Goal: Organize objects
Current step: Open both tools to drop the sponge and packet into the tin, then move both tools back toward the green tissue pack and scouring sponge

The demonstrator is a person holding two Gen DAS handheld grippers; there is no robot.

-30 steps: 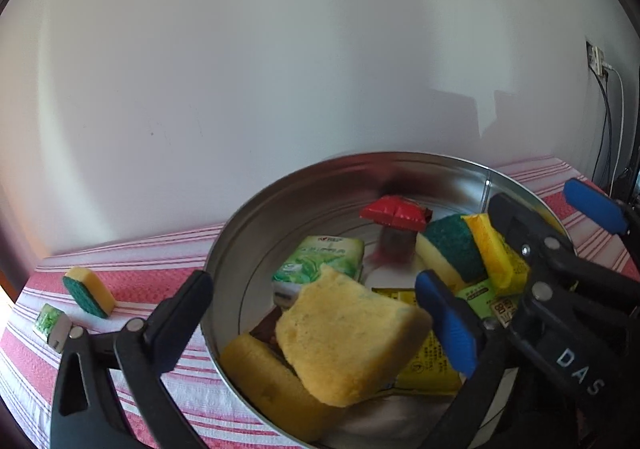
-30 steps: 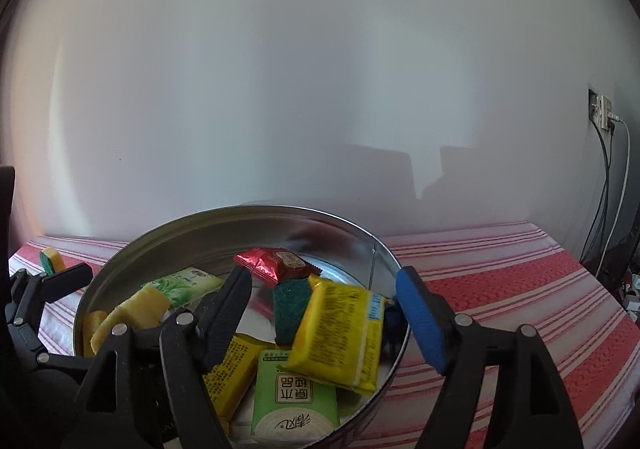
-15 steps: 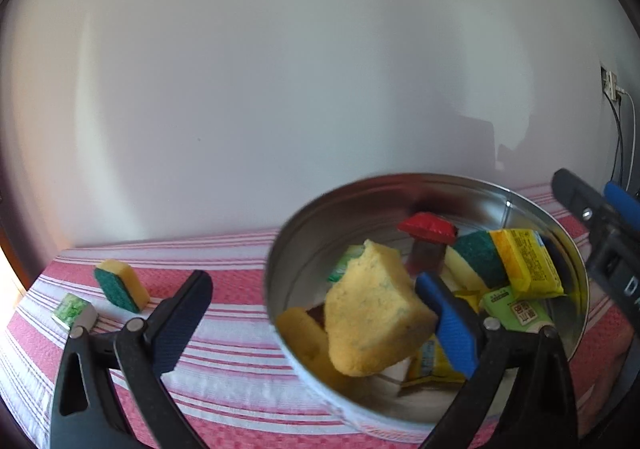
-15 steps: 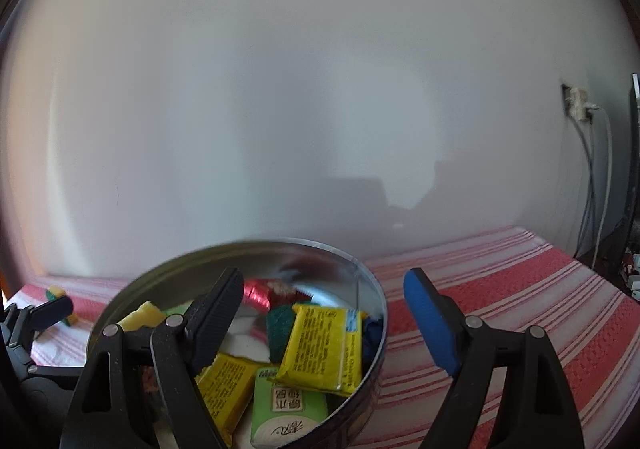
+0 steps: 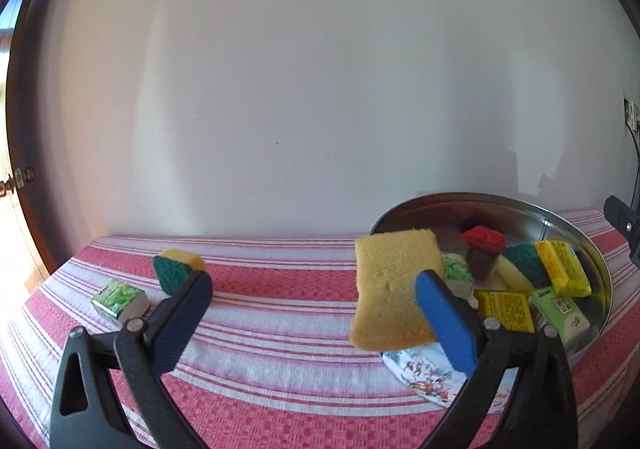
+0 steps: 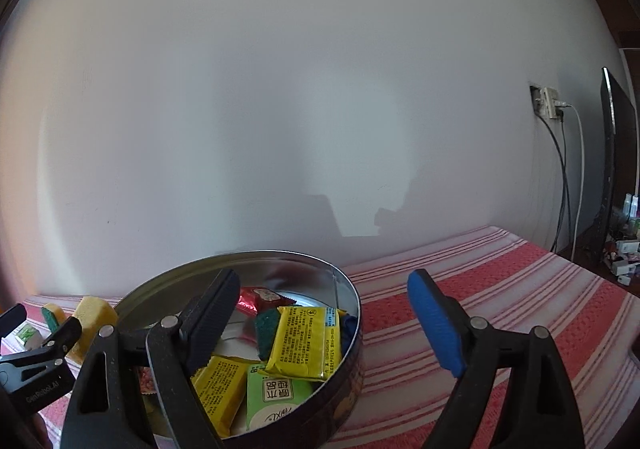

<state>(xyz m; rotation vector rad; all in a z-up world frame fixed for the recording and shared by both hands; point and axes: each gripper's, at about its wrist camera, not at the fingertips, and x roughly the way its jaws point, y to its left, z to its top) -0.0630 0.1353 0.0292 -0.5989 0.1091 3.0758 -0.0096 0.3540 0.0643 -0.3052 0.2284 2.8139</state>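
My left gripper [image 5: 312,289] is spread wide. The yellow sponge [image 5: 394,289] sits against its right blue finger [image 5: 444,317], not pinched from both sides, above the striped cloth [image 5: 280,313] just left of the round tin [image 5: 520,203]. My right gripper [image 6: 322,289] is wide open too and holds nothing, with the tin's packets near its left finger. A green-backed sponge [image 5: 172,269] and a green packet [image 5: 118,299] lie far left.

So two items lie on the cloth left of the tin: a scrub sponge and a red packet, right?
Not quite. The packet beside the scrub sponge is a green packet, not red; the red packet sits inside the tin. The left wrist view shows it.
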